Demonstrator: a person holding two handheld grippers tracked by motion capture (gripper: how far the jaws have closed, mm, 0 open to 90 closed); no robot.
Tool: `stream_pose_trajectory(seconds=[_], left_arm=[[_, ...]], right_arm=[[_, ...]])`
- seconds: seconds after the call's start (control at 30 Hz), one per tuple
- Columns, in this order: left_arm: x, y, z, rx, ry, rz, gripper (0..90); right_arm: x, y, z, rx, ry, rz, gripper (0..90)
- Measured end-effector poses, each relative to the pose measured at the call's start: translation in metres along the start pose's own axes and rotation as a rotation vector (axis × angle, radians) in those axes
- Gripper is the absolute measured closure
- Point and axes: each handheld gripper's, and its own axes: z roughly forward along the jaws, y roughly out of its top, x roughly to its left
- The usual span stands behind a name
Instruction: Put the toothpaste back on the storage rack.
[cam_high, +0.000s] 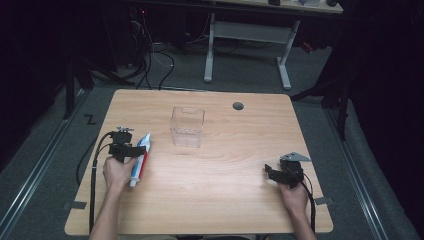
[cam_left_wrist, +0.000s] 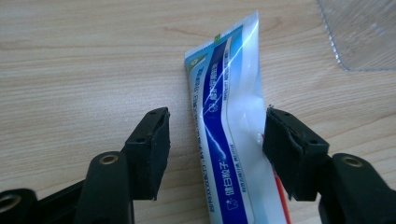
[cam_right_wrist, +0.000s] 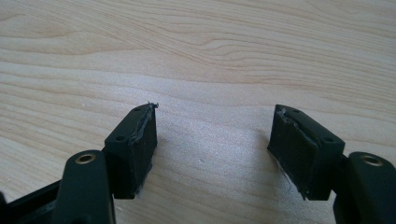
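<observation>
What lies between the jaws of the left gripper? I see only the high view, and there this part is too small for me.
Observer: A flat white and blue plastic toothpaste tube lies on the light wooden table between the jaws of the left gripper. One pad stands clearly apart from it, so it is not clamped.
Operator: Which end of the tube points away from that gripper?
Observer: The flat crimped end points away, toward a corner of the clear plastic container.
Operator: Is anything inside the right gripper?
Observer: No. The jaws of the right gripper stand open over bare wood.
</observation>
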Motion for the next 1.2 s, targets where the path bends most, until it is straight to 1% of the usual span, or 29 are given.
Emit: stream_pose_trajectory(seconds=[0.03, 0.1, 0.27, 0.33, 0.4, 0.47, 0.57, 0.6, 0.7, 0.87, 1.03, 1.2], left_arm=[[0.0, 0.0, 0.0, -0.001, -0.006, -0.006, 41.4], [0.0, 0.0, 0.001, -0.005, -0.006, -0.005, 41.5], [0.0, 0.0, 0.004, 0.006, -0.035, -0.012, 41.8], [-0.002, 0.0, 0.006, 0.008, -0.032, -0.007, 42.2], [-0.005, -0.001, 0.01, 0.025, -0.029, 0.0, 42.6], [-0.005, -0.001, 0.013, 0.04, -0.032, -0.004, 42.7], [-0.006, -0.001, 0.016, 0.044, -0.033, -0.011, 43.7], [-0.007, -0.001, 0.016, 0.048, -0.029, -0.004, 44.2], [-0.007, -0.001, 0.017, 0.053, -0.028, -0.001, 45.0], [-0.007, -0.001, 0.018, 0.061, -0.035, -0.014, 46.1], [-0.008, 0.0, 0.018, 0.067, -0.027, -0.02, 48.1], [-0.007, 0.001, 0.018, 0.077, -0.038, -0.034, 53.5]], right_arm=[[0.0, 0.0, 0.0, 0.0, 0.0, -0.001, 32.0], [0.0, 0.0, 0.0, 0.0, 0.0, 0.0, 31.9], [0.0, 0.0, 0.0, 0.0, 0.0, 0.0, 31.9], [0.0, 0.0, 0.0, 0.0, 0.0, 0.0, 32.0], [0.0, 0.0, 0.0, 0.0, 0.0, 0.0, 32.0], [0.0, 0.0, 0.0, 0.0, 0.0, -0.001, 31.9], [0.0, 0.0, 0.0, 0.0, 0.0, -0.001, 32.0], [0.0, 0.0, 0.0, 0.0, 0.0, 0.0, 32.0], [0.0, 0.0, 0.0, 0.0, 0.0, -0.001, 31.9], [0.0, 0.0, 0.0, 0.0, 0.0, -0.001, 32.0], [0.0, 0.0, 0.0, -0.001, 0.0, -0.002, 32.0], [0.0, 0.0, 0.0, -0.001, 0.0, -0.004, 32.0]])
